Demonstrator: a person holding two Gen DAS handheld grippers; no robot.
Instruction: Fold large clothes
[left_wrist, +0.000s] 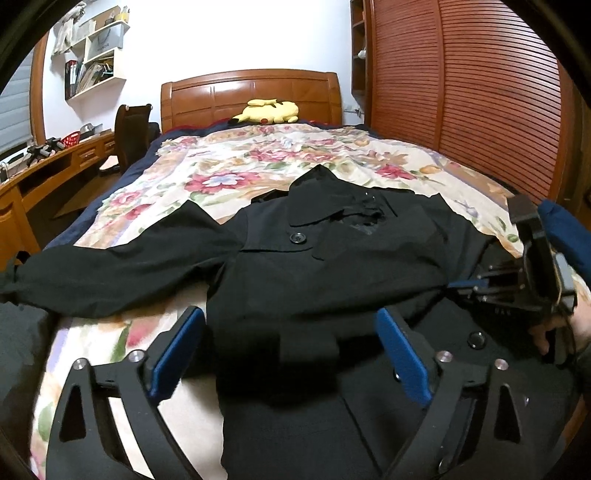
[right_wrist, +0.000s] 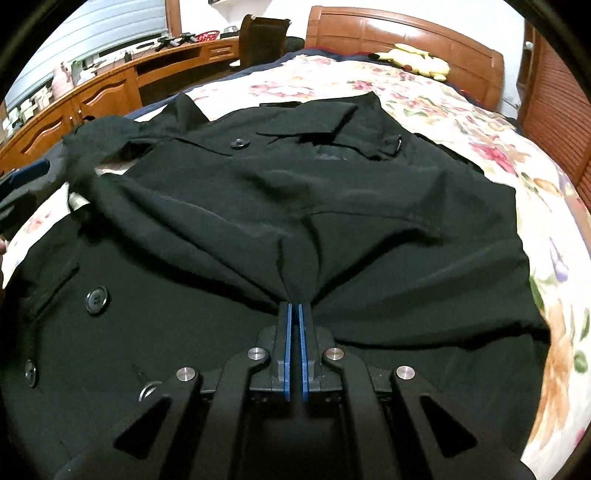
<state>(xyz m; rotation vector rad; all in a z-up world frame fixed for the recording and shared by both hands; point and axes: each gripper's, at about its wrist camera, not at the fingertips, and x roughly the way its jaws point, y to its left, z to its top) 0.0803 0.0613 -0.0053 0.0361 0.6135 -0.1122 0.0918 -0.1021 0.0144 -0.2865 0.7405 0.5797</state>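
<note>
A black buttoned coat (left_wrist: 332, 251) lies front up on the floral bed cover (left_wrist: 240, 162), collar toward the headboard, one sleeve (left_wrist: 110, 273) stretched out to the left. My left gripper (left_wrist: 290, 332) hovers open over the coat's lower left edge; its blue pads (left_wrist: 177, 354) stand wide apart and press on nothing. In the right wrist view the coat (right_wrist: 258, 192) fills the middle. My right gripper (right_wrist: 294, 306) is shut on a gathered fold of it, and creases fan out from the tips. The right gripper (left_wrist: 465, 286) also shows at the coat's right side, held by a hand (left_wrist: 546, 332).
A yellow plush toy (left_wrist: 267, 110) lies by the wooden headboard (left_wrist: 251, 88). A slatted wooden wardrobe (left_wrist: 480, 92) stands close along the bed's right side. A wooden desk (left_wrist: 55, 158) and a dark chair (left_wrist: 133, 129) are to the left.
</note>
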